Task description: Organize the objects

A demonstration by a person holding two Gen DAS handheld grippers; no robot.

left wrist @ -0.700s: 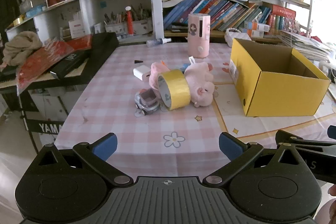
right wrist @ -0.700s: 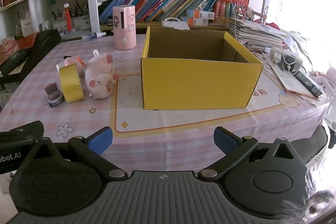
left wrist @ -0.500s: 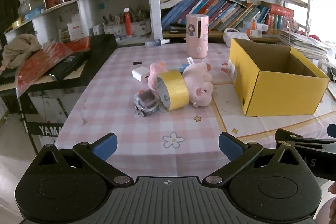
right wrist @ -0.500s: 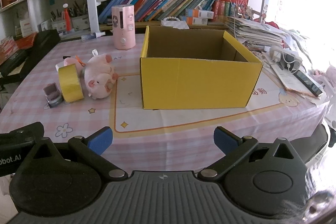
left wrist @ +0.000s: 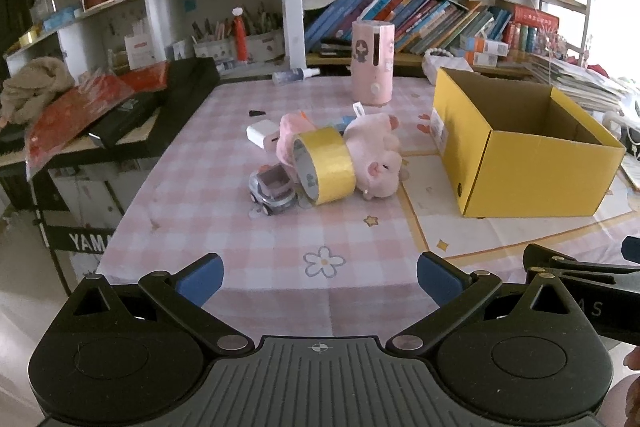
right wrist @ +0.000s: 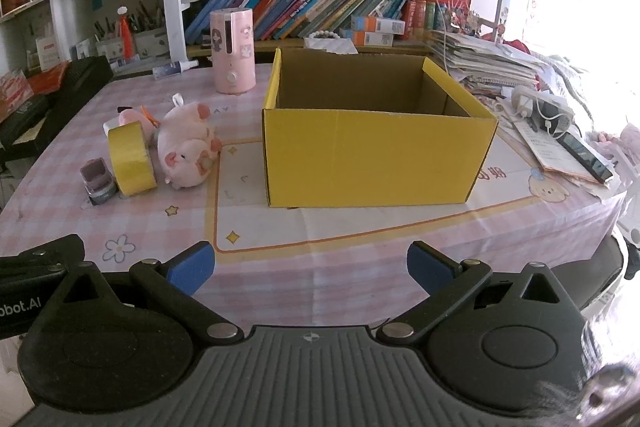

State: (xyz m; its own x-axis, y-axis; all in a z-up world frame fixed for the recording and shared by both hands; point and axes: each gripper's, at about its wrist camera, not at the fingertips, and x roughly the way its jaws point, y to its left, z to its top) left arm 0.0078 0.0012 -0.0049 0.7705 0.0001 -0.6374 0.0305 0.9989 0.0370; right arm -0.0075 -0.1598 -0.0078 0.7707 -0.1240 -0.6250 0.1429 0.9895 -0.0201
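Left wrist view is showing the left gripper (left wrist: 319, 279) hovering over the near edge of the pink checked tablecloth (left wrist: 224, 227), its blue-padded fingers (left wrist: 200, 277) standing wide apart and holding nothing. Taking the yellow box (left wrist: 532, 175) as the landmark, a small pile is lying to its left, well ahead of the fingers: a pink plush pig (left wrist: 374, 157) closest to the box, a yellow tape roll (left wrist: 326, 171) leaning against the pig, a grey toy car (left wrist: 272, 189) touching the roll's far side from the box, and a white charger block (left wrist: 262, 133) behind them. A pink cylinder (left wrist: 372, 63) is standing upright beyond the box's left rear corner.

Right wrist view is showing the right gripper (right wrist: 309, 267) also sitting low over the table's near edge, its fingers (right wrist: 430, 267) spread wide with nothing between them. The yellow box (right wrist: 376, 155) is sitting open-topped straight ahead of them, well apart. Left of the box, the pig (right wrist: 186, 151), the tape roll (right wrist: 130, 159) and the toy car (right wrist: 98, 183) are lying in a row, the car farthest from the box. Papers and a cable (right wrist: 544, 115) are lying to the box's right.
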